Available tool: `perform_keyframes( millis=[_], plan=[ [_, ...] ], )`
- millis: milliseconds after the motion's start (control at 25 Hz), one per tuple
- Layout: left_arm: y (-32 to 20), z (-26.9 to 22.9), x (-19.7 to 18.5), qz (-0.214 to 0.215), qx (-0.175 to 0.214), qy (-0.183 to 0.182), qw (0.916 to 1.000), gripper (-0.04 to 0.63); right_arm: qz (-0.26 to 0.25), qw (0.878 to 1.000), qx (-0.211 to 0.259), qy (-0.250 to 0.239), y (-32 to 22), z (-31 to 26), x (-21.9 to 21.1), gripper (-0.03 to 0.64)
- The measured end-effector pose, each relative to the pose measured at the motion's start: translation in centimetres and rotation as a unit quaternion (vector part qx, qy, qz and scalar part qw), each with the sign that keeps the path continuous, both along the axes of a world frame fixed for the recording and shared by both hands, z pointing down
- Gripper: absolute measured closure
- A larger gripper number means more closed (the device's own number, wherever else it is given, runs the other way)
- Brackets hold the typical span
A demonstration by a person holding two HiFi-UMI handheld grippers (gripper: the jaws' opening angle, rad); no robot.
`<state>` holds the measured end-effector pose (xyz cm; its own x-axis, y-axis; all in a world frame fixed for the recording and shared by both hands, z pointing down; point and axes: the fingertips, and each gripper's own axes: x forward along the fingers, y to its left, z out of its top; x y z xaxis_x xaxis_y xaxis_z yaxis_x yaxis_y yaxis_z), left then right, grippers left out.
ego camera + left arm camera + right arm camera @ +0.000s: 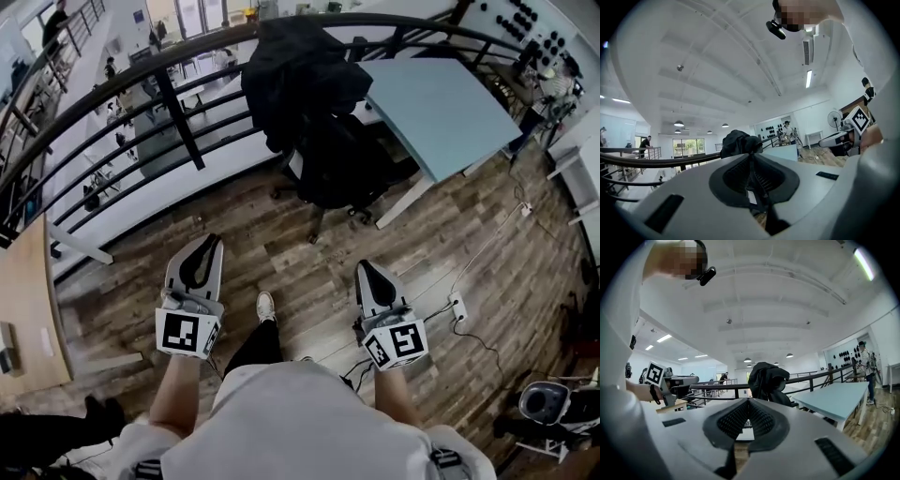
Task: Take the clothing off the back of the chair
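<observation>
Dark clothing point(298, 75) hangs over the back of the black chair point(349, 173), far centre, against the railing point(178, 112), just left of the pale blue tabletop point(441, 108). Not off yet, so I'd say the task is barely begun. Left tool point(208, 244) and right tool point(366, 269) are near, well apart from the chair, jaws together, holding nothing. Left to do: approach, open, grip, lift clear.

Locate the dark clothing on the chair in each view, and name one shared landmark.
Head view: clothing top centre, on the chair back.
Left gripper view: clothing centre, above the fingers.
Right gripper view: clothing centre, above the fingers.
Landmark: blue table, right of it everywhere.
</observation>
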<state>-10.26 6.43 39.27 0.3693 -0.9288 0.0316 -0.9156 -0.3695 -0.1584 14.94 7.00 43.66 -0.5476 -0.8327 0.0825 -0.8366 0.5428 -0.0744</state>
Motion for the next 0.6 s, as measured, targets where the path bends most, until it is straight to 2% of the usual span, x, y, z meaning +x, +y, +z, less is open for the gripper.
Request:
perform_keyframes(
  millis=[240, 440, 600],
  plan=[
    [-9.9, -0.7, -2.6, 0.022, 0.014, 0.014, 0.9996, 0.552, -0.02, 0.999, 0.034, 0.029, -9.2, -3.0, -5.7, 0.597],
    [-14.4, -1.9, -4.3, 0.038, 0.013, 0.035, 0.9986, 0.552, -0.012, 0.998, 0.032, 0.043, -13.7, -4.4, -8.7, 0.597],
    [-17.1, -1.2, -5.5, 0.048, 0.007, 0.04, 0.998, 0.552, 0.006, 0.998, 0.023, 0.051, -15.7, -4.0, -9.2, 0.597]
  ],
)
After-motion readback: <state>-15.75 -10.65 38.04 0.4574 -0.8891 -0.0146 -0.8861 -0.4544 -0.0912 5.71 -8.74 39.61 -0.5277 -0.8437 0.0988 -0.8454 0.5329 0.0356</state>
